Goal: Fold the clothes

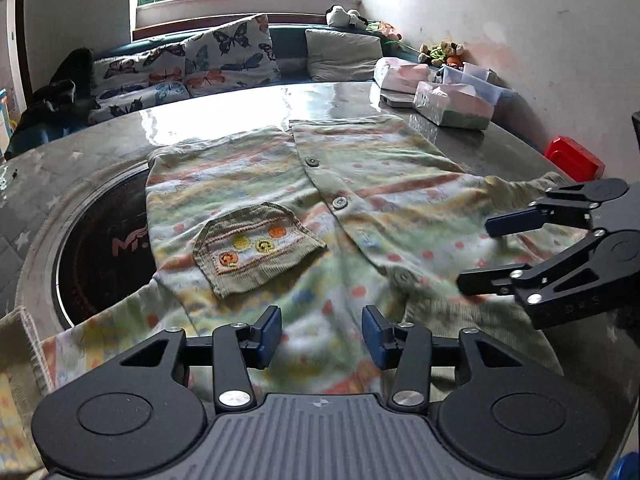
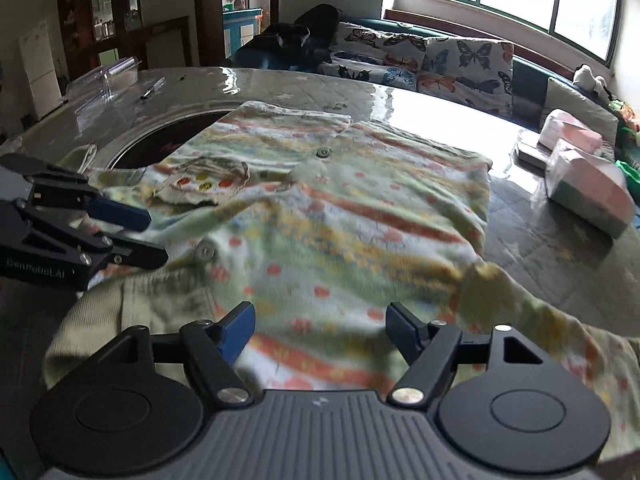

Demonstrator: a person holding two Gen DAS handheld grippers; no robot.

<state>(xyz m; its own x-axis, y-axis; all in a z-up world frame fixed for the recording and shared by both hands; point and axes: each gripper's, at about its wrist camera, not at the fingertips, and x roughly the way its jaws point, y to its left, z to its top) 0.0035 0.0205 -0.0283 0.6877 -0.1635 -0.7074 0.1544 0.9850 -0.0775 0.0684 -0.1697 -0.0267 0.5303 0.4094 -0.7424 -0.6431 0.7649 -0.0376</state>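
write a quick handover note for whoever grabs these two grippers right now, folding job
Left gripper: open, nothing between its fingers, hovering over the near part of the cardigan.
Right gripper: open wider, also empty, over the same garment beside the left one.
Cardigan: lies on the table, front up, buttons closed, pocket showing. One sleeve trails off toward the near edge.
Done: garment looks spread out, roughly flat; any fold so far cannot be told.
Left: bring the sleeves in, fold the body, smooth the wrinkles.
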